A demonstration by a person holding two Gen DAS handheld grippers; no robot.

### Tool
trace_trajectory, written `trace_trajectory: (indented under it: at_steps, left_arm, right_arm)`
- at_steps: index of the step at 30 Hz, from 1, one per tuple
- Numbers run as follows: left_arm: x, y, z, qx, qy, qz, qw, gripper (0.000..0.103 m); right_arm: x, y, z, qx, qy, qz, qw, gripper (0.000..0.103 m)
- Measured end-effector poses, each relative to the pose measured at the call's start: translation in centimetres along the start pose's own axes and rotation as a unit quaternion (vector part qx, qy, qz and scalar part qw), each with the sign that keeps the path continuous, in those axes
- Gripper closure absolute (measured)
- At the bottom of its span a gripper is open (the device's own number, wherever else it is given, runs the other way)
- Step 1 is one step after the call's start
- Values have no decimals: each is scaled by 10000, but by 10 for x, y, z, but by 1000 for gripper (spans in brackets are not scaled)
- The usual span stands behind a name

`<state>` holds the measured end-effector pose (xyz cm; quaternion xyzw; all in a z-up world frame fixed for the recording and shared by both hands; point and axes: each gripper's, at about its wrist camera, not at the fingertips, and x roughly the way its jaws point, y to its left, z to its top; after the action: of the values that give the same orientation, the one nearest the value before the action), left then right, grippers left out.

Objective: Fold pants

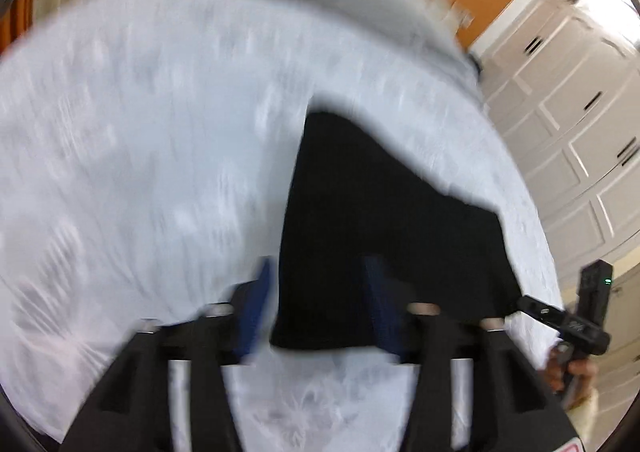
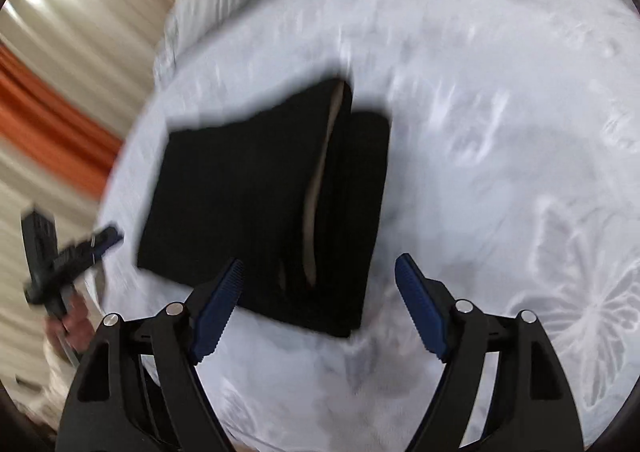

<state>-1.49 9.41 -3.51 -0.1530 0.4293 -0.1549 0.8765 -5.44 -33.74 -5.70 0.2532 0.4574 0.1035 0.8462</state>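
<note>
One white bedspread [image 2: 500, 132] bears folded black pants [image 2: 260, 204].

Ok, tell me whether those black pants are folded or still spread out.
Folded. The black pants lie as a compact, layered rectangle on the white bedspread, stacked edges showing along one side.

The black fabric pants [image 2: 264, 204] lie folded into a flat, roughly rectangular stack on the white patterned bedspread [image 2: 500, 140], well in from its edges. A pale tan lining strip shows along one layered fold. Near one end a narrower black layer juts past the stack.
</note>
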Motion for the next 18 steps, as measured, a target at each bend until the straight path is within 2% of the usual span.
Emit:
trace_trajectory:
  at_steps: [1,2,4,6,7,9,10,11,12,13,14,15,16,17,18]
  left_arm:
    - [-7,-5,2,85,-236,73,9997,29]
    - [-12,-17,6,268,-484,150,9984,28]
    - [-6,-35,10,532,-594,270,9965,28]
    - [9,-52,7,687,-521,345,9957,28]
    - [16,-57,4,707,-417,362,9960,28]
    - [40,-69,2,659,-134,393,9970,28]
    - [50,-73,2,653,-21,396,9971,28]
    - [67,-76,1,656,93,467,9967,28]
    - [73,-81,-1,672,144,528,9962,28]
    - [80,-82,-1,689,166,577,9958,28]
    - [87,-85,-1,704,167,647,9953,28]
    - [90,-86,-1,742,146,692,9947,28]
    - [90,-86,-2,780,134,715,9943,28]
    - [92,-86,-4,870,132,818,9928,28]
    - [95,-86,-3,914,142,901,9916,28]
  right_arm:
    - [-4,-1,5,136,-168,36,9998,27]
    - [-3,-1,13,223,-292,72,9993,27]
    - [5,8,23,140,-337,110,9993,27]
    - [19,25,29,-164,-383,79,9991,27]
    - [32,36,32,-421,-375,-87,9984,27]
    - [66,50,38,-802,-190,-747,9938,27]
    - [79,49,41,-854,-59,-910,9922,29]
    - [93,49,44,-837,58,-1033,9911,49]
    - [93,53,44,-823,-32,-1075,9908,55]
    - [84,60,45,-868,-188,-1071,9903,79]
    - [65,72,49,-989,-403,-802,9910,95]
    - [56,77,49,-1008,-549,-500,9921,95]
    - [44,83,51,-1090,-707,-390,9908,95]
    - [38,86,52,-1195,-807,-471,9884,95]
    - [45,78,51,-1236,-724,-777,9866,94]
